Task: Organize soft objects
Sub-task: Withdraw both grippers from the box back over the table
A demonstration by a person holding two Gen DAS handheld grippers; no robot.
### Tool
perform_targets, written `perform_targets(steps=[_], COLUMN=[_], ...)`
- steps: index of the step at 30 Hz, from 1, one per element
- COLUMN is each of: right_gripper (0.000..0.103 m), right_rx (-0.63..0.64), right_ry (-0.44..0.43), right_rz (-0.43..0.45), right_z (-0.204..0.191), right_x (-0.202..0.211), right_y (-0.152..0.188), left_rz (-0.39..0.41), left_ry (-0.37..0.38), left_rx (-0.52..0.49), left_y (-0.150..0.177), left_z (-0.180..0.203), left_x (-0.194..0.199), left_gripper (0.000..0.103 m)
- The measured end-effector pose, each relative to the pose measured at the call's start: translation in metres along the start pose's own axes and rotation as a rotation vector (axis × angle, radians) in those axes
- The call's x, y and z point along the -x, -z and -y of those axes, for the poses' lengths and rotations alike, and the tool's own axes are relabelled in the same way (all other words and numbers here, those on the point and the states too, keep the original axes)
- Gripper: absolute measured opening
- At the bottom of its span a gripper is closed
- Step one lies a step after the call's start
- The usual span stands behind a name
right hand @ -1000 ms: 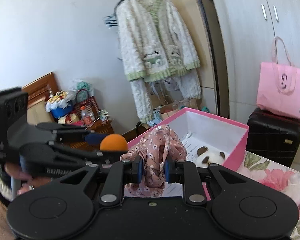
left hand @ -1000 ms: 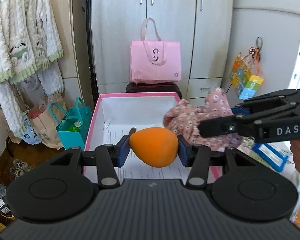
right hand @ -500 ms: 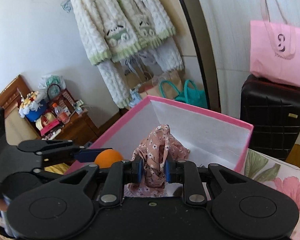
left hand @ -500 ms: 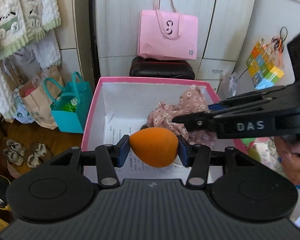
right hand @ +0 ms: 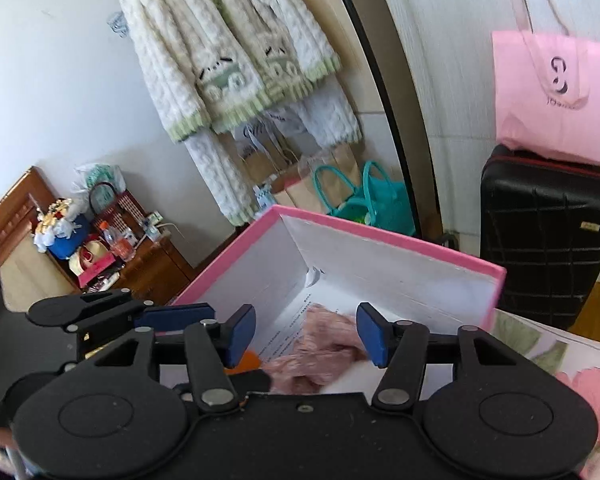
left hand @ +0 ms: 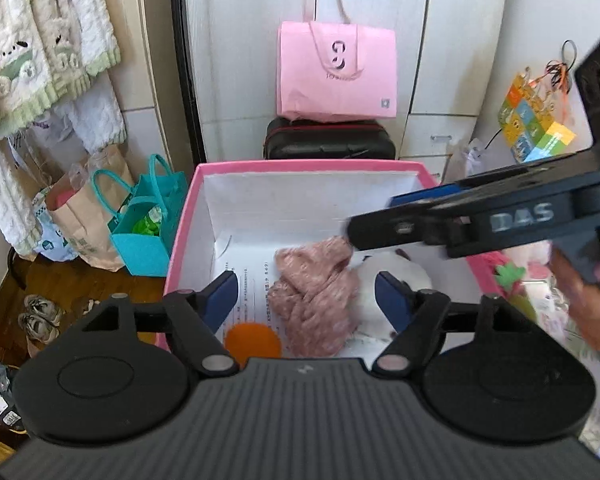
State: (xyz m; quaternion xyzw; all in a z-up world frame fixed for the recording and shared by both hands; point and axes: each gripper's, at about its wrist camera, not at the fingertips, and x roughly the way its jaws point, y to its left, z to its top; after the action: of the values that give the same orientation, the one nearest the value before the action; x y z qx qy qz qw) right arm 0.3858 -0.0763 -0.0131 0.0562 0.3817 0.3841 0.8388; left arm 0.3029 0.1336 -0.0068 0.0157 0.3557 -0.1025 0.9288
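Note:
A pink-rimmed white box (left hand: 300, 166) stands open below both grippers. On its paper-lined floor lie a pink floral cloth (left hand: 314, 300), blurred, an orange egg-shaped soft ball (left hand: 253, 338) and a white plush toy (left hand: 396, 276). My left gripper (left hand: 306, 300) hangs over the box, its jaws opening, with nothing touching the blue pads. The right gripper (right hand: 306, 334) is opening too; the cloth (right hand: 320, 350) lies loose beneath it in the box (right hand: 380, 236). In the left wrist view the right gripper's fingers (left hand: 440, 220) reach in from the right. The left gripper (right hand: 172, 316) shows at the left of the right wrist view.
A pink tote bag (left hand: 336, 68) sits on a black suitcase (left hand: 328, 144) behind the box. Teal and paper bags (left hand: 140, 220) stand on the floor at left, below hanging fleece jackets (right hand: 228, 60). A colourful cube (left hand: 534, 124) hangs at right. A flowered cloth (right hand: 560, 352) covers the surface beside the box.
Both grippers opened over the box. The orange ball fell from the left one and the floral cloth fell from the right one; both now lie on the box floor.

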Motion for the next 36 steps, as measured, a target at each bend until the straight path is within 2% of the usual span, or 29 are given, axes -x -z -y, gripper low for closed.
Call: perform_targets(steps=[3,8,13,17,25,31,36], right_gripper=[0.064,0.064,0.064,0.064,0.065,0.067,0.070], right_rx=[0.046,0.169,0.232,0.232,0.250,0.266,0.266], right_ry=[0.000,0.063,0.093,0.085,0.122,0.159,0.198], right_rz=[0.011,0.016,0.038,0.040,0.077,0.106,0.120], right_z=[-0.008,-0.031,-0.049,-0.058,-0.071,-0.072,-0.065], right_x=[0.029,0.074,0.116,0.146,0.200,0.238,0.261], right_y=[0.012,0.040,0.060,0.075,0.120,0.149,0.172], left_rz=[0.026,0.038,0.048,0.073,0.056,0.074,0.059], left_ry=[0.009,0.001,0.019,0.049,0.145,0.173,0.215], left_rx=[-0.007,-0.062,-0.100,-0.127,-0.154,-0.216,-0.282], left_y=[0.008,0.022,0.029,0.036,0.053,0.066,0.078], left_z=[0.000,0.012,0.029,0.046,0.078,0.109,0.137], left_x=[0.022,0.059,0.095,0.126,0.167,0.186,0.185], left_gripper=[0.077,0.078,0.078,0.081,0.082,0.085,0.085])
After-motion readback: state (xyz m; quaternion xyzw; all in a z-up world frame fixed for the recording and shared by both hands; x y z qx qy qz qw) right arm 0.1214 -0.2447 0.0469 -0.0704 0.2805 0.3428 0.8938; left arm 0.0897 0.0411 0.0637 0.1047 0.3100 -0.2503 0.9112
